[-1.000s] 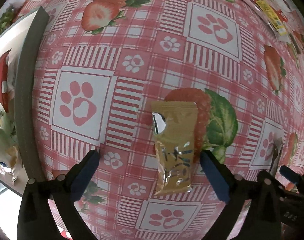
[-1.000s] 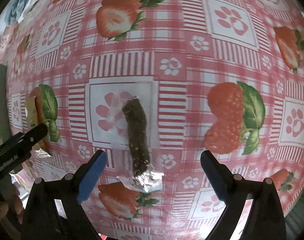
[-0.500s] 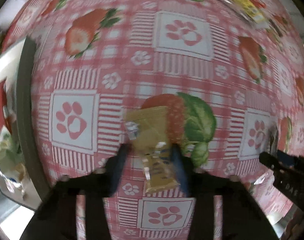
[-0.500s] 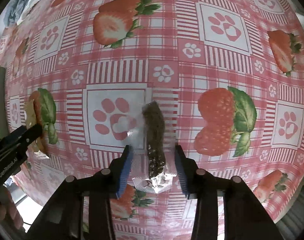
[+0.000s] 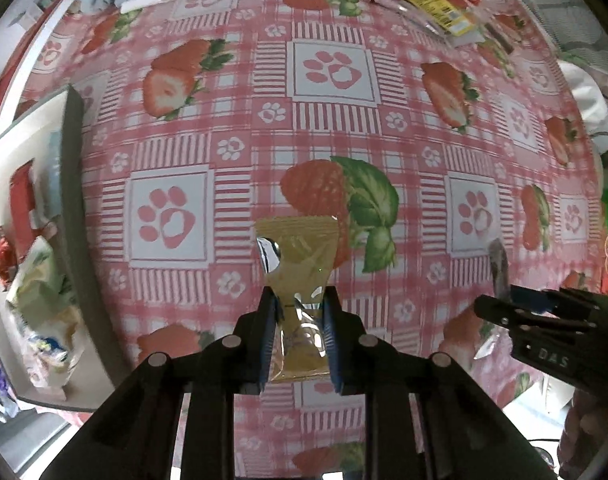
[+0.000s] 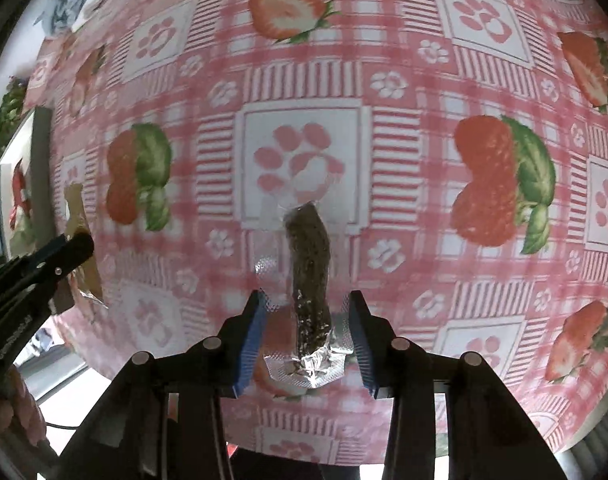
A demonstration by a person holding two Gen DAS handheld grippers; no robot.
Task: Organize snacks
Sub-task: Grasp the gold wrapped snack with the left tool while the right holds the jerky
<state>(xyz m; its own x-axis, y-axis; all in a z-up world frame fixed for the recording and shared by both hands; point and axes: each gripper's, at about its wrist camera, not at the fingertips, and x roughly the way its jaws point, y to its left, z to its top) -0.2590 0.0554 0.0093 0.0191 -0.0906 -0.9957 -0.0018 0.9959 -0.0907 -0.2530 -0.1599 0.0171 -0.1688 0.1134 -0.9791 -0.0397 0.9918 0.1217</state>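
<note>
Left tongs point(image 5: 298, 338) grip gold packet point(image 5: 300, 256); right tongs point(image 6: 306, 334) (just closing) pinch clear-wrapped stick point(image 6: 309, 264).

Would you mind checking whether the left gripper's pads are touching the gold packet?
Touching. The left wrist view shows the left gripper shut on the gold packet, both blue pads pressed against its sides, pinching it narrow.

The right gripper point(image 6: 306, 334) clamps a clear, foil-edged packet holding a dark brown stick point(image 6: 309, 280) above the pink strawberry-print tablecloth point(image 6: 424, 80); the left gripper point(image 6: 36, 268) sits at nine o'clock.
</note>
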